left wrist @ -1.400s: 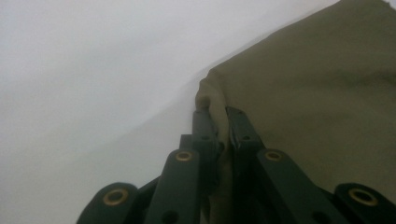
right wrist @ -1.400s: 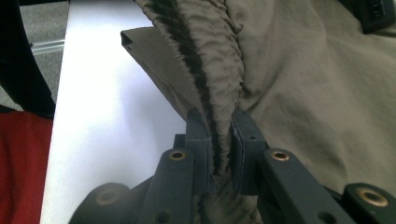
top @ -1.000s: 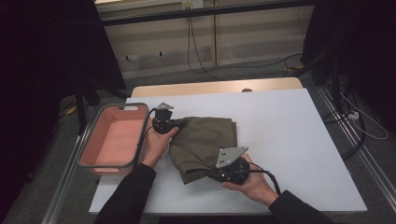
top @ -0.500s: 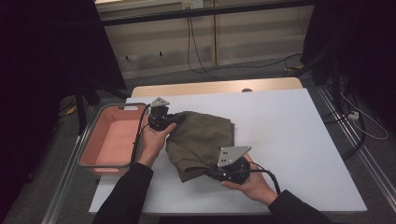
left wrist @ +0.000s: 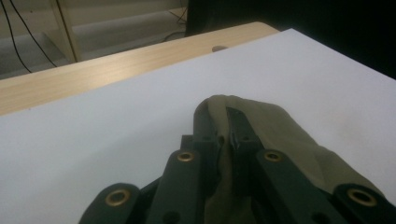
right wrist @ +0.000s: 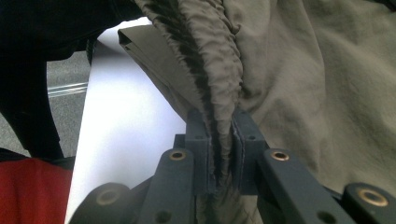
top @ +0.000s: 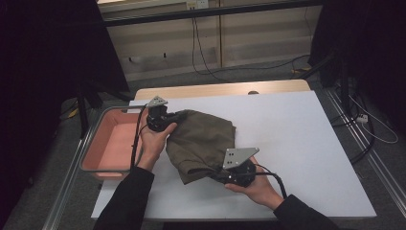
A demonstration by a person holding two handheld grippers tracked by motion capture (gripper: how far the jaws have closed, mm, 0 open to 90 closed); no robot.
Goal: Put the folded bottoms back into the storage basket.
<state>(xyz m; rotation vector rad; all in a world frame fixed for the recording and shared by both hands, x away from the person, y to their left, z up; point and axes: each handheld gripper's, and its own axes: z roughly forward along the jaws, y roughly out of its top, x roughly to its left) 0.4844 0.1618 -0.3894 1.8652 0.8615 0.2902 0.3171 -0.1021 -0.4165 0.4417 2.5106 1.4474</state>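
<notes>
Hands come in from the bottom edge of the high view, each in a dark sleeve, each holding one of our grippers. Nearest to us, our right gripper [top: 221,173] sits low on the white table [top: 297,143], its jaws clamped together on a gathered, pleated edge of the olive-green cloth [top: 201,139]. In the right gripper view we see that bunched hem pinched tightly between the two black jaws, with the rest of the cloth [right wrist: 303,79] spreading up and to the right.

Farther from us and to the left, our left gripper [top: 171,117] holds the cloth's far corner. In the left gripper view its jaws are closed on a fold of cloth [left wrist: 271,126] that drapes over the jaw tips.

The cloth lies crumpled on the table between the two grippers. Just beside the table's left edge sits a pink tray [top: 112,143]. Beyond the white surface runs a wooden strip [top: 225,89], then grey floor with cables.
</notes>
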